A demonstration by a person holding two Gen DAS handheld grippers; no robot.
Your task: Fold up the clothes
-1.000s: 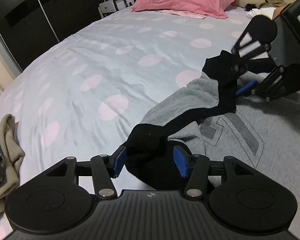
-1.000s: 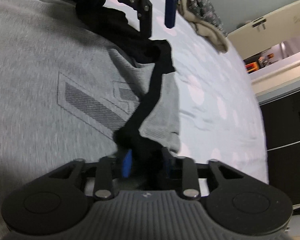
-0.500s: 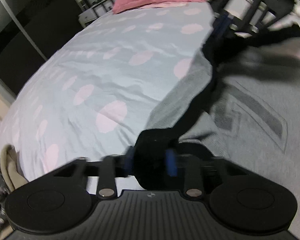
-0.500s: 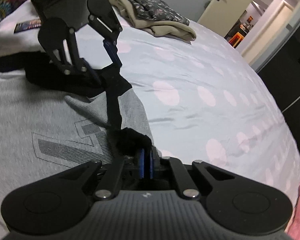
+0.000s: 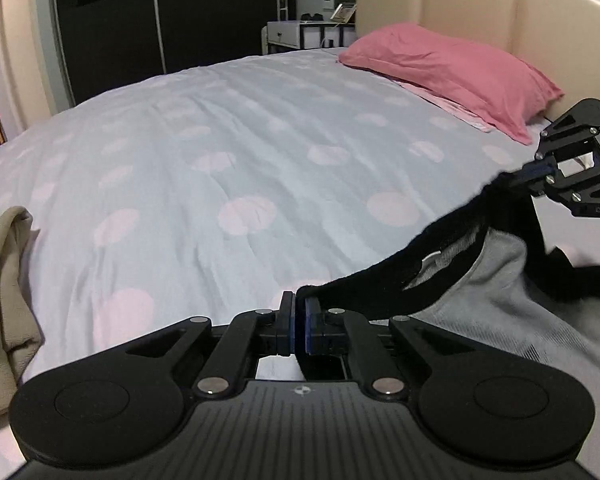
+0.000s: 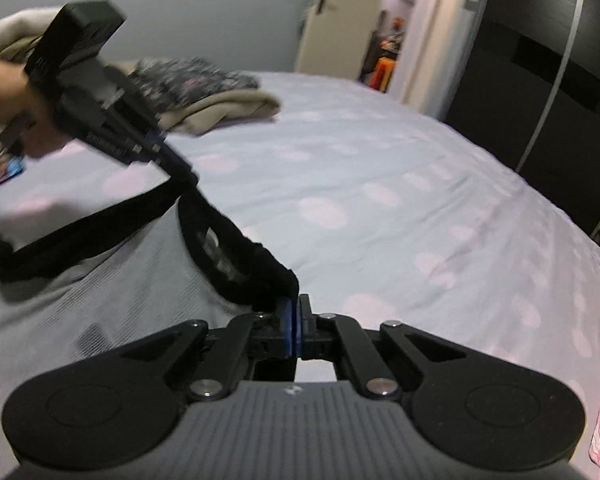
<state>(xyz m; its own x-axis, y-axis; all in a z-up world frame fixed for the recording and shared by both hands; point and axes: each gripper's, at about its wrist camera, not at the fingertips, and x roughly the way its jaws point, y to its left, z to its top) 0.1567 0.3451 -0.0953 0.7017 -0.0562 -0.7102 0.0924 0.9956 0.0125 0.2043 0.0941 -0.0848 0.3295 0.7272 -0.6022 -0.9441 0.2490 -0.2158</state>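
Fingers on my left gripper (image 5: pixel 299 326) pinch one end of the black collar (image 5: pixel 396 280); my right gripper (image 6: pixel 293 328) pinches the other. Between them I hold the grey sweatshirt (image 5: pixel 512 312) partly raised off the spotted bedsheet (image 5: pixel 220 160); no containers in sight.

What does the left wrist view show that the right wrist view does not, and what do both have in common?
Only the left wrist view shows the beige headboard and the whole pink pillow. Only the right wrist view shows the open doorway and the hand holding the left gripper. Both show the dotted bedsheet, the folded clothes pile, and the grey shirt, its black collar stretched between the shut left gripper and the shut right gripper.
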